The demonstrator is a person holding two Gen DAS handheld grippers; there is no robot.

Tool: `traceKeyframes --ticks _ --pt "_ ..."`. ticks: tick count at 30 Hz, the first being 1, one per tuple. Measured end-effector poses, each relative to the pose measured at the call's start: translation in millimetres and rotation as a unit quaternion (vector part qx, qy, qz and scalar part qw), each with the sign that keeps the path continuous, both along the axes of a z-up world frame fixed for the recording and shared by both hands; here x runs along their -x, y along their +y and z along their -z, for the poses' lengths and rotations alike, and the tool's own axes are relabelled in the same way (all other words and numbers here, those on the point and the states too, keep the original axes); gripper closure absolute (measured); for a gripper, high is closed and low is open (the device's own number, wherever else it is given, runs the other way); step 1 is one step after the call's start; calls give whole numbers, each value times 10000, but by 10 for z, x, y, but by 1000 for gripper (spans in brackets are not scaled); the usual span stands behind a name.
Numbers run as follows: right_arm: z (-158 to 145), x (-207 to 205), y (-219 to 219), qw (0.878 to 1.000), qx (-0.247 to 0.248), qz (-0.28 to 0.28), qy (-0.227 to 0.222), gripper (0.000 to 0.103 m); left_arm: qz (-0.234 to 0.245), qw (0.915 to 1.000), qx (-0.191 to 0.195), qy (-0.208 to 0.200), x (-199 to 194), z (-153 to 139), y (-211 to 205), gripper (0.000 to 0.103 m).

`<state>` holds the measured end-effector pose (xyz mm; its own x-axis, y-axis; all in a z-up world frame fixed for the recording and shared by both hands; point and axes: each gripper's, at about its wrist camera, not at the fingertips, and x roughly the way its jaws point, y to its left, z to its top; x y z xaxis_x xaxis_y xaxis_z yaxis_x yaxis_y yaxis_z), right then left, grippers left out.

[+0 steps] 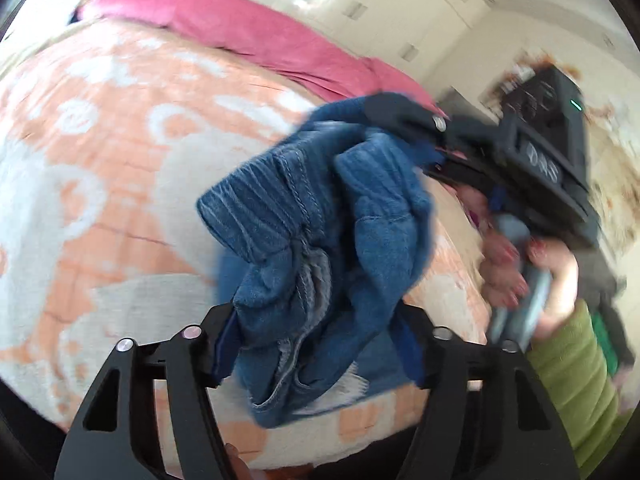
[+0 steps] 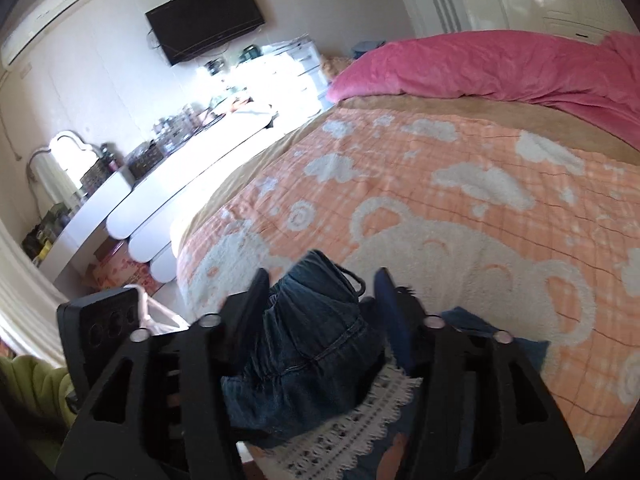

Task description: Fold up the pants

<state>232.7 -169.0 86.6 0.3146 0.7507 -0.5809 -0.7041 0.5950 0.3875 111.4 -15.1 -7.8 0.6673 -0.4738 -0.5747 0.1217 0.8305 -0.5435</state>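
Between both pairs of jaws, the bunched pants (image 1: 320,216) hang above the bed (image 1: 120,152).

The left gripper (image 1: 316,320) has denim bulging between its spread fingers, though blur hides whether the pads press on it. The right gripper (image 2: 320,292) has the waistband between its jaws too, and I cannot tell whether it grips; a hand (image 1: 548,280) in a green sleeve (image 1: 576,380) carries it. Beyond the jaws lies a pink blanket (image 2: 500,64).
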Motion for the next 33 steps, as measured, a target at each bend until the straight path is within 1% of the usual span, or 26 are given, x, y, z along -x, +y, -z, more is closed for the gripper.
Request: traceKeyframes --ticks 2,3,4,6,7,10,11,13,16,18,21,24,25,27,28,29,30,31,32,33 --pt "102 -35 -330 9992 -230 283 182 48 406 9992 -64 -9 57 79 -172 32" --pt "166 -10 -498 9984 -251 464 227 46 551 9984 -142 -6 99 112 -243 32" --pt "252 36 -651 9976 -136 639 214 45 654 9976 -216 3 153 148 -294 32" --pt "418 147 -817 9964 128 825 145 45 769 9969 -187 -24 232 170 -309 32" --pt "501 203 -879 9955 264 901 146 44 774 9968 -181 -51 260 159 -298 32" --pt "718 359 -1023 9926 499 1094 179 44 476 9980 -359 -203 305 57 -193 32" --pt "772 403 -1039 9920 520 1134 199 44 370 9979 -476 -241 282 17 -167 32" --pt "778 463 -1044 9920 435 1162 210 44 103 9969 -742 -219 317 -37 -151 32" --pt "660 621 -941 9956 135 909 180 44 -170 9959 -884 -125 188 -110 -15 32" --pt "560 771 -801 9979 176 617 -25 44 -316 9944 -1012 -36 87 -154 32 32" --pt "466 927 -558 9975 520 259 -404 44 -340 9950 -935 116 -94 -214 150 32" --pt "484 979 -361 9925 1030 72 -661 45 -285 9954 -896 157 -325 -190 176 32" --pt "509 977 -306 9907 1181 -14 -676 48 -217 9956 -888 190 -363 -187 172 32" --pt "608 959 -196 9848 1594 -140 -678 66 -42 9970 -727 270 -474 -129 152 32" --pt "660 943 -152 9815 1789 -178 -665 73 65 9980 -559 302 -525 -98 139 32" --pt "728 927 -149 9789 1923 -188 -666 84 169 9983 -399 377 -597 -47 123 32" --pt "778 906 -163 9784 1962 -186 -619 89 191 9982 -312 466 -663 10 105 34" --pt "807 877 -201 9807 1883 -175 -495 92 255 9979 -227 554 -717 65 79 35" --pt "822 849 -271 9846 1718 -117 -311 98 329 9974 -182 616 -772 124 34 43" --pt "817 840 -338 9873 1577 -72 -173 100 350 9970 -226 654 -813 166 -3 44"
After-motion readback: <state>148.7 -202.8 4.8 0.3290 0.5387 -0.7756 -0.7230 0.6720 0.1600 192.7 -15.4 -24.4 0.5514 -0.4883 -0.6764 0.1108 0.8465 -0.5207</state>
